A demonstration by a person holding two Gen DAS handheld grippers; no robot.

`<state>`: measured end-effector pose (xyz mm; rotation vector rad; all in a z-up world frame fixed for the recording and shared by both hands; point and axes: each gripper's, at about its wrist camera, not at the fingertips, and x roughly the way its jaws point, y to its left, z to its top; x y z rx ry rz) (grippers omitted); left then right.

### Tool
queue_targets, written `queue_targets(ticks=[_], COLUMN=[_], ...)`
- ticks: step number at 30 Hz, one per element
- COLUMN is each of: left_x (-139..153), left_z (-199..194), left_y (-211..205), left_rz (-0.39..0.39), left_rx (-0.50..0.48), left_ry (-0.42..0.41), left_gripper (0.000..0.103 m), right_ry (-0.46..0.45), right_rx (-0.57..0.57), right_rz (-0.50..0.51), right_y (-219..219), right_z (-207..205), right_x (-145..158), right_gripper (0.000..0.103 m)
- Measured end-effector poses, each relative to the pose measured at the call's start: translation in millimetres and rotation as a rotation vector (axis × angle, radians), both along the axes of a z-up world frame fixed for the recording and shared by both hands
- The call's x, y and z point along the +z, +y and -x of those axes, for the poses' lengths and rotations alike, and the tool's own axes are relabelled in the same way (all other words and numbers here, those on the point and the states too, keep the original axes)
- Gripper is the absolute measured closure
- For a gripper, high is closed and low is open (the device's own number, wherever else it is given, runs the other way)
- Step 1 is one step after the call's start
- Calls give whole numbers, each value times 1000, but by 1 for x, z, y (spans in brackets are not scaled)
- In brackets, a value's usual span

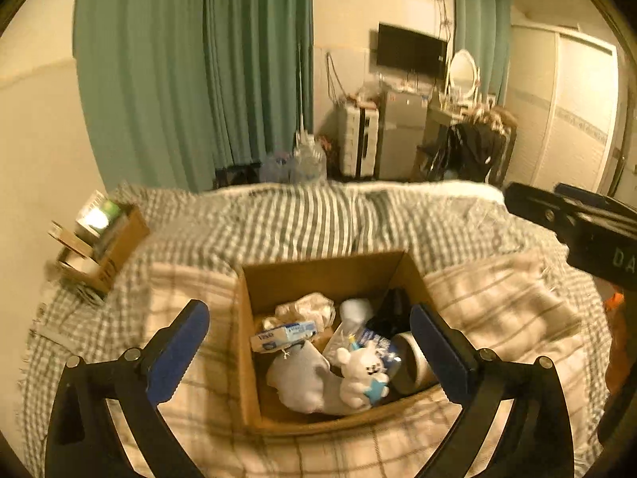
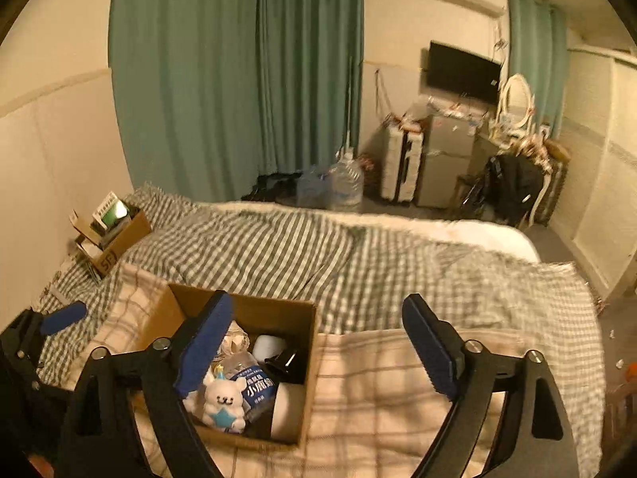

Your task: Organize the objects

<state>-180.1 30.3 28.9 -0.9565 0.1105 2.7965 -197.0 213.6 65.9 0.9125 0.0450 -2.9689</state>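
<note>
An open cardboard box (image 1: 278,275) stands on the bed and holds several items: a white plush bear with a blue star (image 1: 364,378), a small white and blue carton (image 1: 284,334), white cloth (image 1: 298,378), a water bottle, a white cylinder and a black object. My left gripper (image 1: 310,342) is open and empty, hovering above the box. The box also shows in the right wrist view (image 2: 278,310), with the bear (image 2: 223,400) and the labelled bottle (image 2: 254,382). My right gripper (image 2: 318,342) is open and empty, above the box's right side. The left gripper's finger (image 2: 63,316) shows at far left.
The bed (image 2: 398,279) has a green checked cover and a beige plaid blanket (image 2: 378,378). A second cardboard box with books (image 1: 99,239) sits at the bed's far left by the wall. Beyond the bed are water jugs, a suitcase, a small fridge and a chair.
</note>
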Motion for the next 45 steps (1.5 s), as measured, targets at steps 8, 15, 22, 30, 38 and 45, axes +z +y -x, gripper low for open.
queue_targets(ticks=[8,15,22,30,38,45], left_x=[70,79,48,-13,-57,-62], left_z=[-60,-102,-118,-119,-107,-109], left_y=[-15,-24,-38,-47,-46,-43], left_rz=[1,29,-1,-7,21,56], left_rx=[10,17,21,97,109,108], left_ry=[124,210,222,208,155,162], left_gripper=[0,0,0,0,0,0], right_ry=[107,171,184,208,121,89], right_rx=[-32,-34,-89,-95,-92,-94], right_rz=[-32,-39,30,-41,-69,-45], right_y=[3,-3,-3,-13,-25,-23], right_z=[-88,-142,-176,-160,-134,-129], right_x=[73,78,25,-40,-89,-100], right_gripper=[0,0,0,0,0,0])
